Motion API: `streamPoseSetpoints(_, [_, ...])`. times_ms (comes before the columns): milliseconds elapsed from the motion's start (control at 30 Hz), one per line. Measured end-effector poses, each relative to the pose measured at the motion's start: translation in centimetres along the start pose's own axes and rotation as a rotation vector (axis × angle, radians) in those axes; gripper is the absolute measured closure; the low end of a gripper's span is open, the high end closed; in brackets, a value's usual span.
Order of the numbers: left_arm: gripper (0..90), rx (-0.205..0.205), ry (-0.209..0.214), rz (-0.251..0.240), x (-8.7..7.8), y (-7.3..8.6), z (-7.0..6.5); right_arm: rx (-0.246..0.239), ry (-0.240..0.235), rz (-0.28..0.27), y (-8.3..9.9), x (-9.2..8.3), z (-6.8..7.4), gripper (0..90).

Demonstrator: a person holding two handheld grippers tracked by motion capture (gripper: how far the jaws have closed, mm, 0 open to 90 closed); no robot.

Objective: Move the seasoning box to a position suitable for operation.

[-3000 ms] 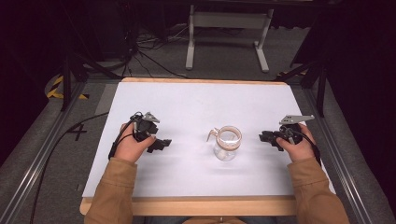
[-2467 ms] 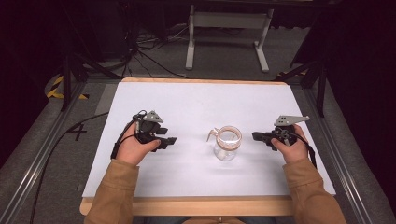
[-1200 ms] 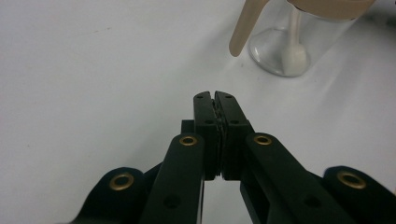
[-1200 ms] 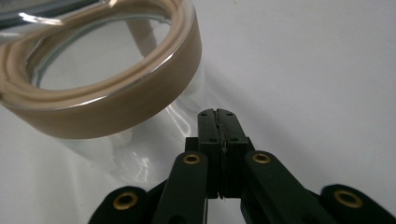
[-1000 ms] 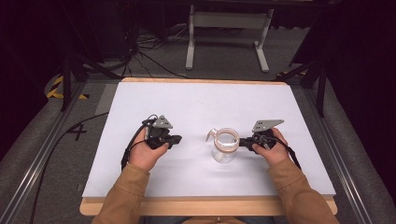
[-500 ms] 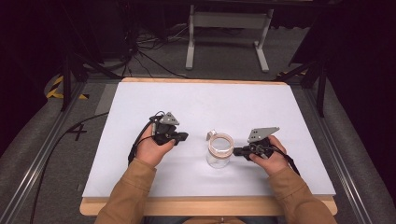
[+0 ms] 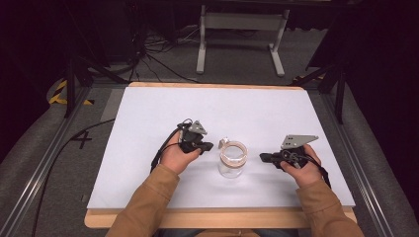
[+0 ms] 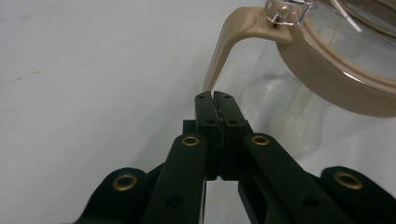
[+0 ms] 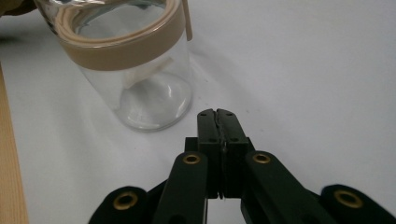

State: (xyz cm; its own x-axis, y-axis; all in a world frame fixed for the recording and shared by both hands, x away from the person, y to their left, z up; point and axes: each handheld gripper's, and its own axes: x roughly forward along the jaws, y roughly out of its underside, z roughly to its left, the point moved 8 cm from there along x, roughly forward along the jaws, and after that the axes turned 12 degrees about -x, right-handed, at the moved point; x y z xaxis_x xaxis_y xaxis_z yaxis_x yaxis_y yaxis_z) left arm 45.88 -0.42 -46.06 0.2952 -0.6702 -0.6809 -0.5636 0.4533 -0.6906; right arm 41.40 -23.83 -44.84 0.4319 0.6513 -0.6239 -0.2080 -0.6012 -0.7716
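Bright table [image 7: 148,108], dark surroundings, perhaps slight blur.

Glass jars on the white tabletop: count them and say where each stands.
1. The glass jar with a tan rim stands upright near the table's middle, between the left gripper and the right gripper. Nothing could hide another.

White-topped wooden table [image 7: 148,108] on grey carpet floor [image 7: 29,148] (yellow-black hazard tape [image 7: 59,91] at left); grey metal stand [image 7: 240,29] behind, black cables [image 7: 148,54], surroundings dark.

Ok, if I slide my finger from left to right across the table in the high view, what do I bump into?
Left tool → glass jar with a tan rim → right tool, all on the white table.
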Motion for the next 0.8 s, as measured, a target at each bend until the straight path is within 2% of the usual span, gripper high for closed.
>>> streamPoseSetpoints(333, [89.6,0.014,0.033,0.023,1.2,-0.5,-0.4,0.018,0.029,-0.011,0.7,-1.3,-0.1,90.0])
streamPoseSetpoints(433, [89.7,0.021,0.021,0.032,1.3,-0.6,-0.3,0.018,0.033,-0.011,0.8,-1.5,-0.1,90.0])
streamPoseSetpoints(667, [89.8,0.018,0.024,0.013,1.9,-1.1,-0.2,0.019,0.030,-0.010,0.9,-1.6,0.2,90.0])
streamPoseSetpoints(800, [89.8,0.022,0.047,0.011,2.5,-1.7,-0.1,0.019,0.031,-0.007,1.1,-1.6,0.6,90.0])
